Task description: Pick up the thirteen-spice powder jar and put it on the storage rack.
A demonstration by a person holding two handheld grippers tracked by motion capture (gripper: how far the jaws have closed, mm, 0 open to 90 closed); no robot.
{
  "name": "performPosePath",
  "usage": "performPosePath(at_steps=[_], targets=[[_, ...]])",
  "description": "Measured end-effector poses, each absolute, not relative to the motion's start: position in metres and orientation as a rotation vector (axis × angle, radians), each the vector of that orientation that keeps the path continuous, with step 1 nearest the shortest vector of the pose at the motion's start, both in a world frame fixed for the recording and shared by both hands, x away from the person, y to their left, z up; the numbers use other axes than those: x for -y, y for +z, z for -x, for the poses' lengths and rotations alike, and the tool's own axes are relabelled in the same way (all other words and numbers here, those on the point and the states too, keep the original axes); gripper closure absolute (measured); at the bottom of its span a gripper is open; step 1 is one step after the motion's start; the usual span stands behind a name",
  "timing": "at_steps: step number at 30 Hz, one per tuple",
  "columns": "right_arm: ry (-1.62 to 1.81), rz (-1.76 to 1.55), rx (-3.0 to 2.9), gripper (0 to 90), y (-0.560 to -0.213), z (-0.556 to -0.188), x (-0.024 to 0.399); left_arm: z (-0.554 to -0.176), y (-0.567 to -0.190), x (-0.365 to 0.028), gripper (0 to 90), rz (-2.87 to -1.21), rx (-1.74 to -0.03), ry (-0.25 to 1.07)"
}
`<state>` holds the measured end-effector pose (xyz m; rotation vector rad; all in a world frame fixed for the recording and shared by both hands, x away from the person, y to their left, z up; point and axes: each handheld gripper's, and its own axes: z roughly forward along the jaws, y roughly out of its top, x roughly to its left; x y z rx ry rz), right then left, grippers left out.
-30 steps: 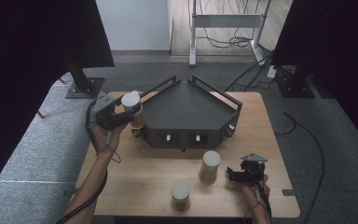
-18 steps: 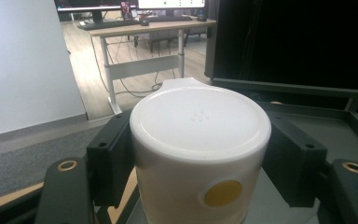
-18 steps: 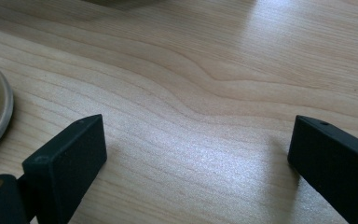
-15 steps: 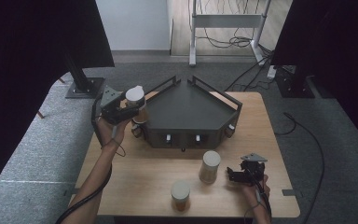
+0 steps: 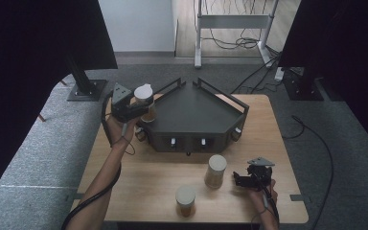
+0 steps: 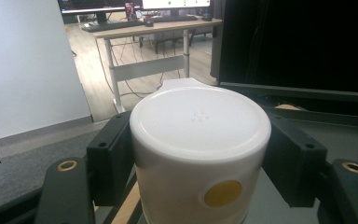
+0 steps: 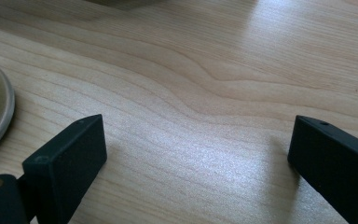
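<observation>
A light wooden surface (image 5: 139, 191) stands on grey carpet between dark curtains, with a white desk frame behind it. At the far middle of the surface sits a dark grey angular tray-like box with raised rails (image 5: 191, 115). The left claw (image 5: 135, 106) is clenched on a white-lidded cylindrical plastic jar with amber contents (image 5: 144, 101), held off the surface at the box's left corner; in the left gripper view its black jaws press both sides of the jar (image 6: 199, 154), whose lid has a small tab and a round yellow sticker on the wall. The right claw (image 5: 242, 180) rests low on the surface near the front right, jaws spread wide with bare wood between them. Two more white-lidded jars stand on the surface: one (image 5: 215, 171) just beside the right claw, another (image 5: 186, 201) nearer the front edge.
</observation>
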<state>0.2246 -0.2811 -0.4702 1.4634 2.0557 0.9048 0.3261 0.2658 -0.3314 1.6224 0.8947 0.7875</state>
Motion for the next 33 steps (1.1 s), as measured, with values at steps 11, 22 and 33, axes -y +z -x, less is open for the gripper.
performPosePath(at_steps=[11,22,33], targets=[[0.906,-1.461,-2.058,3.7,-0.47,-0.225,0.281,-0.336,-0.331,-0.254,31.2,-1.626,-0.895,0.793],[0.906,-1.461,-2.059,3.7,-0.47,-0.225,0.281,-0.344,-0.34,-0.249,31.1,-1.631,-0.929,0.774],[0.906,-1.46,-2.059,3.6,-0.47,-0.225,0.281,-0.35,-0.346,-0.247,31.0,-1.63,-0.95,0.766]])
